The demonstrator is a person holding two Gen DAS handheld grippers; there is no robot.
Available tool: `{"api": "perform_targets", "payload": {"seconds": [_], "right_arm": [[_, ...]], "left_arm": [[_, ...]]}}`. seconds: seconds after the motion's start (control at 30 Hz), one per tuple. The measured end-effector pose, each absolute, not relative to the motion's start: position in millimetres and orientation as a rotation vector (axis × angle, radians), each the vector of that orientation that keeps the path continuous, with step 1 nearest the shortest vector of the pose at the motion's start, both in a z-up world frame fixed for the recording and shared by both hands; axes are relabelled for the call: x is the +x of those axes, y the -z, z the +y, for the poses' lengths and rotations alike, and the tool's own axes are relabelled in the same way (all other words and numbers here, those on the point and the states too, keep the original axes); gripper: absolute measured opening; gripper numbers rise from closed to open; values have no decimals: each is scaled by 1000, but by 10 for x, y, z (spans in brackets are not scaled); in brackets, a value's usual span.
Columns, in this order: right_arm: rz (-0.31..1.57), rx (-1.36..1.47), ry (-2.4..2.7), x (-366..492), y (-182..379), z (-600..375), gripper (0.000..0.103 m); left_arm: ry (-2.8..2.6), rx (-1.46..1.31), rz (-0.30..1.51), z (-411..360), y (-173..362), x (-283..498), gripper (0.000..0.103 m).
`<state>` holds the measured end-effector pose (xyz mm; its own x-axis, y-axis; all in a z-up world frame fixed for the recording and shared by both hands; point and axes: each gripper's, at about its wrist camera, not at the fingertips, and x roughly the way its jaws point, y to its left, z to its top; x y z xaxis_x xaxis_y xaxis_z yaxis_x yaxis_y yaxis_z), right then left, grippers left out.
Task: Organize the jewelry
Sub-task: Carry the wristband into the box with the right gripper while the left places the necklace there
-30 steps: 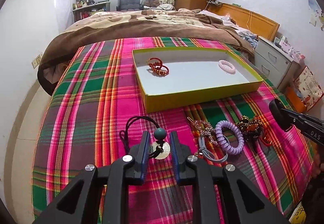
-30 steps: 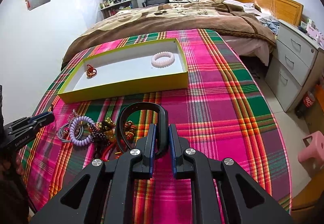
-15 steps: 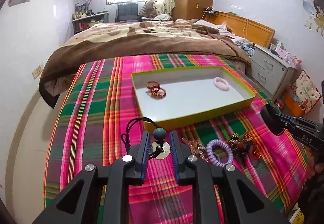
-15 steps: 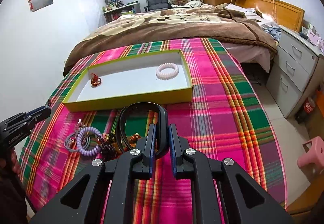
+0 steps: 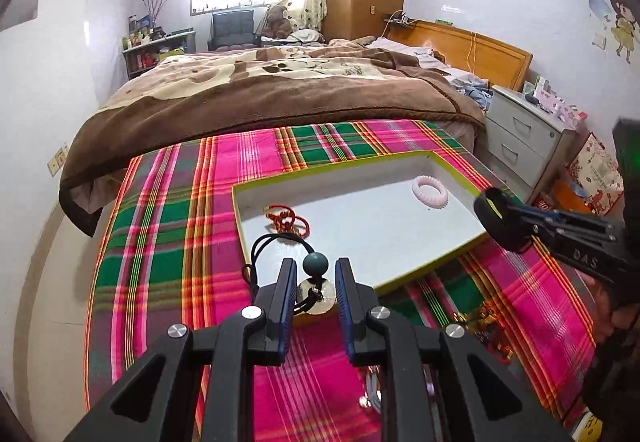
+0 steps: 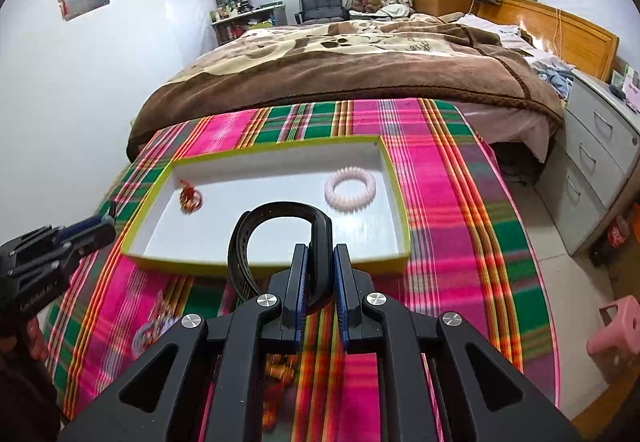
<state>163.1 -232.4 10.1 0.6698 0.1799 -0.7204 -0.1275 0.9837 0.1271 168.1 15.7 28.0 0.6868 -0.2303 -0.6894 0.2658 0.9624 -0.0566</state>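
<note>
L gripper [image 5: 311,282] clamped cord pendant [image 5: 315,265]; R gripper [image 6: 320,274] clamped black band [image 6: 280,230]; over tray [image 6: 394,178], loose cord could've snagged rim.

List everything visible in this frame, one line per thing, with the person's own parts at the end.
Tray: one, yellow-green walls, white floor, on the plaid cloth.
Pink coil bracelet: one, inside tray, right side.
Red knotted bracelet: one, inside tray, left side.
Black band: one, pinched in right claw.
Cord pendant: one, black cord, teal bead, pale disc, held in left claw.
Jewelry pile: several, mixed colours, on cloth before the tray.
Plaid cloth: one, pink and green.
Left claw: black.
Right claw: black.
</note>
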Motion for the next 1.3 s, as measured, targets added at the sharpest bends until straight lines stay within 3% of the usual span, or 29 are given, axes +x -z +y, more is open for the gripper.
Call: {"api": "perform_targets", "payload": {"seconds": [0.53,1.3], "right_arm": [[889,45,-170,2487,123,-2156,13],[962,-9,-169,2841,405,-1936,13]], "left_arm": [[293,66,840,6,-7,2298,20],[293,38,943,70,325,2461,20]]}}
